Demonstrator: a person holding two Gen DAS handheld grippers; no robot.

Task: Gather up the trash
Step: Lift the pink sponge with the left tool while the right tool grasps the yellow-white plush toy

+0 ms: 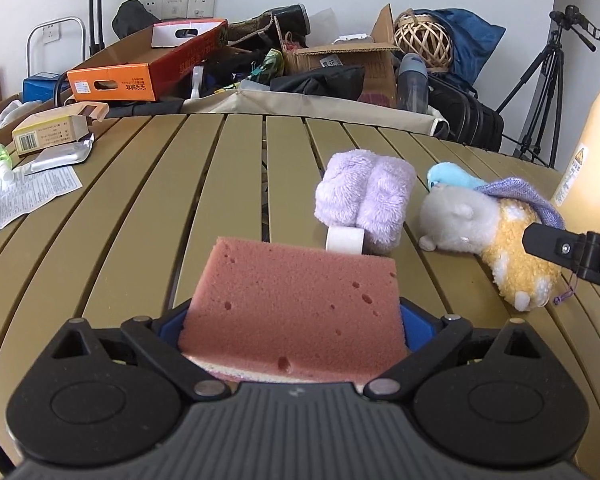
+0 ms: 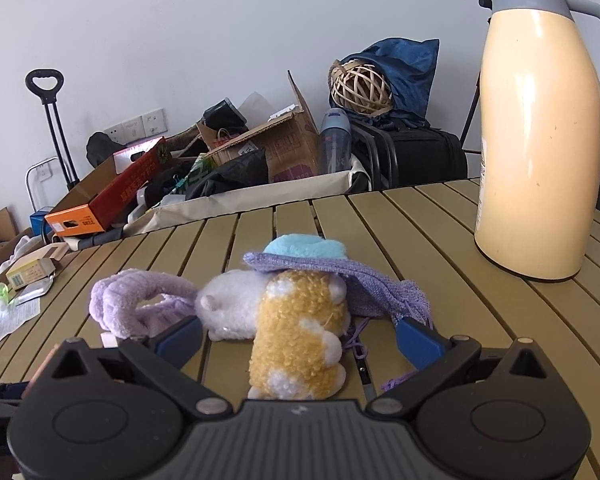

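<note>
Slatted olive table point(image 1: 228, 184) before white wall point(image 2: 180, 40), cluttered boxes point(image 1: 112, 80) behind.

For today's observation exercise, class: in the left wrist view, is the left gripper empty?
No: the left gripper is shut on a pink sponge, which sits clamped between its blue fingers above the slatted table.

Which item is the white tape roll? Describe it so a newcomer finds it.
Start at the slatted olive table and find the fluffy lilac cloth bundle near its middle. The white tape roll lies against the bundle's near side, just beyond the pink sponge. It is the only small, smooth, white ring among soft things.
</note>
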